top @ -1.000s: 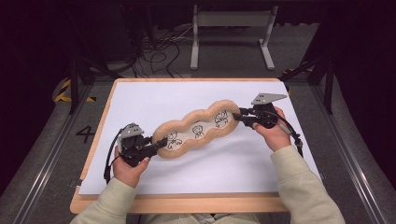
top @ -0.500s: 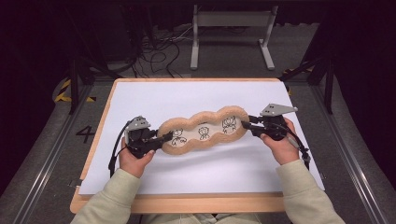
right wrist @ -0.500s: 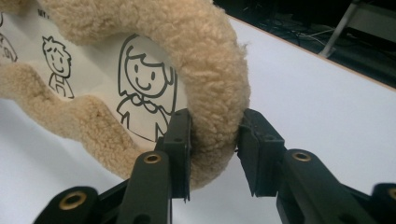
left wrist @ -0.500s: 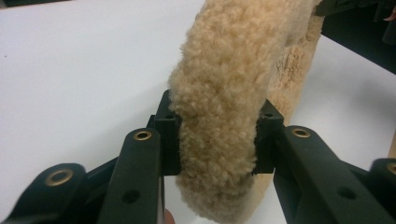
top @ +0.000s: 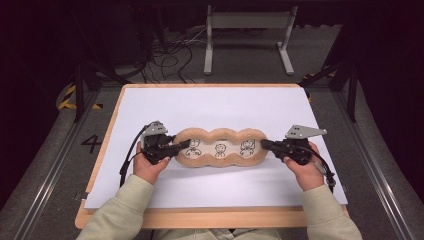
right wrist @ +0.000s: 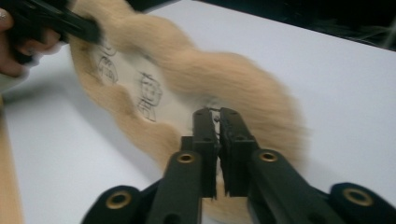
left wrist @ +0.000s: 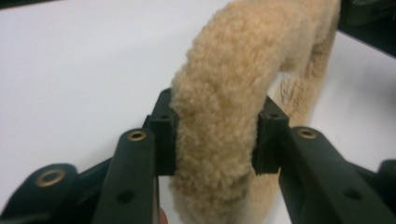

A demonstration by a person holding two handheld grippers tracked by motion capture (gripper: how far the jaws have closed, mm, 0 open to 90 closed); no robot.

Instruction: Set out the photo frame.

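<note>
Dark floor, loose cables and a grey metal stand are seen beyond a wooden tabletop covered by a white sheet. On that sheet, near its middle, a tan fleece mat is laid flat and lengthwise across the person's front — a long, scalloped pad with 3 lobes, its pale inner panel printed with 3 small line-drawn figures.

Both ends of the mat are gripped. At its left end, the left gripper is held by the person's left hand; in the left gripper view the fluffy rim is seen squeezed between the 2 black fingers, which stand partly apart with the thick pile bulging above and below the pads. At the right end, the right gripper is held by the right hand. In the right gripper view its fingers are drawn nearly together, closed further in the last moments, with the mat's edge pinched in the thin gap between them — the picture is blurred, so how much of the fleece is caught cannot be told.

Cream sleeves are seen entering from the near edge, and a cable is seen trailing from the left gripper across the sheet. A painted 4 is seen on the floor to the left.
</note>
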